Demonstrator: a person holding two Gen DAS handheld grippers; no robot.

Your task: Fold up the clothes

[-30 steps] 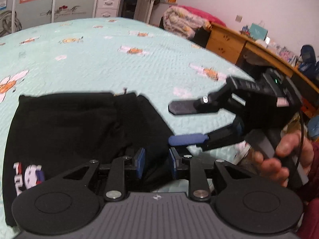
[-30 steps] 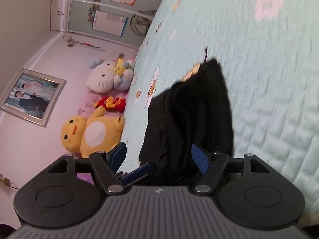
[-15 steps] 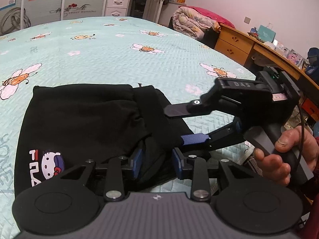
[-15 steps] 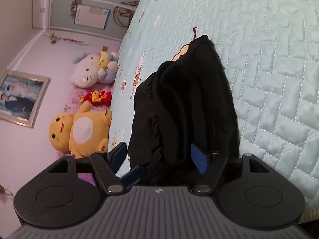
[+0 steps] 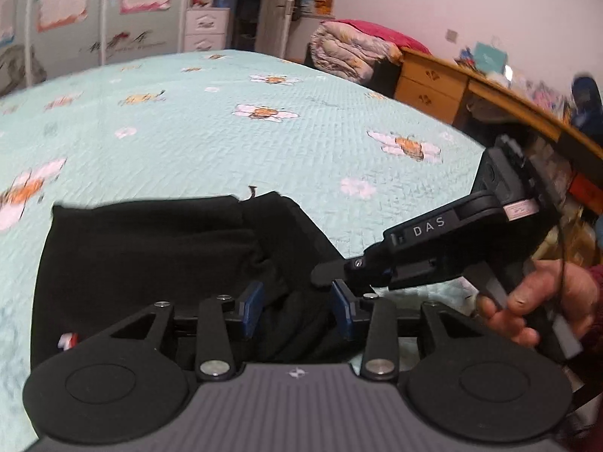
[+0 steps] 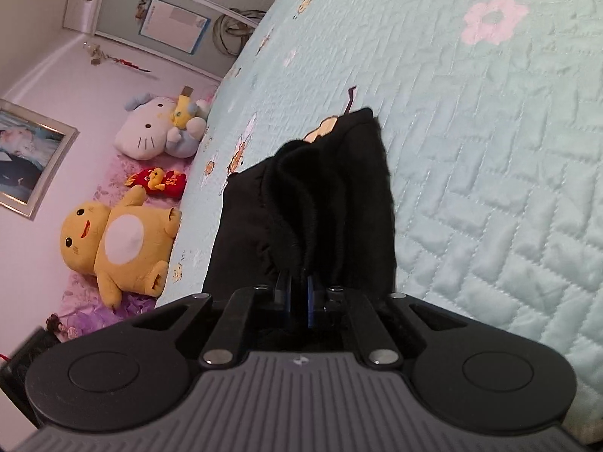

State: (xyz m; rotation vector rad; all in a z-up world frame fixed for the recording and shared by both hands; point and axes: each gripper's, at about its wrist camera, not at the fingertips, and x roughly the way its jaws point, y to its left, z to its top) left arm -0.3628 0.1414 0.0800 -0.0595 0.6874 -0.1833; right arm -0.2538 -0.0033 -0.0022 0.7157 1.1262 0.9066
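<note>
A black garment (image 5: 150,248) lies partly folded on the mint bed cover (image 5: 226,143); a small white and red print shows at its near left edge. My left gripper (image 5: 297,309) is open low over the garment's near right part, with bunched black cloth lying between its blue pads. My right gripper (image 5: 328,275) comes in from the right, held by a hand (image 5: 542,301), its tips together at the garment's right edge. In the right wrist view my right gripper (image 6: 300,293) is shut on a raised fold of the black garment (image 6: 328,196).
A wooden desk (image 5: 444,83) with clutter runs along the right of the bed, with a folded quilt (image 5: 350,49) behind it. A yellow plush toy (image 6: 124,241) and a white plush toy (image 6: 150,132) sit at the bed's far side. Open bed cover (image 6: 490,150) stretches beyond the garment.
My right gripper's fingers went from wide open around the garment's edge to shut on a fold of it. My left gripper's fingers spread somewhat wider.
</note>
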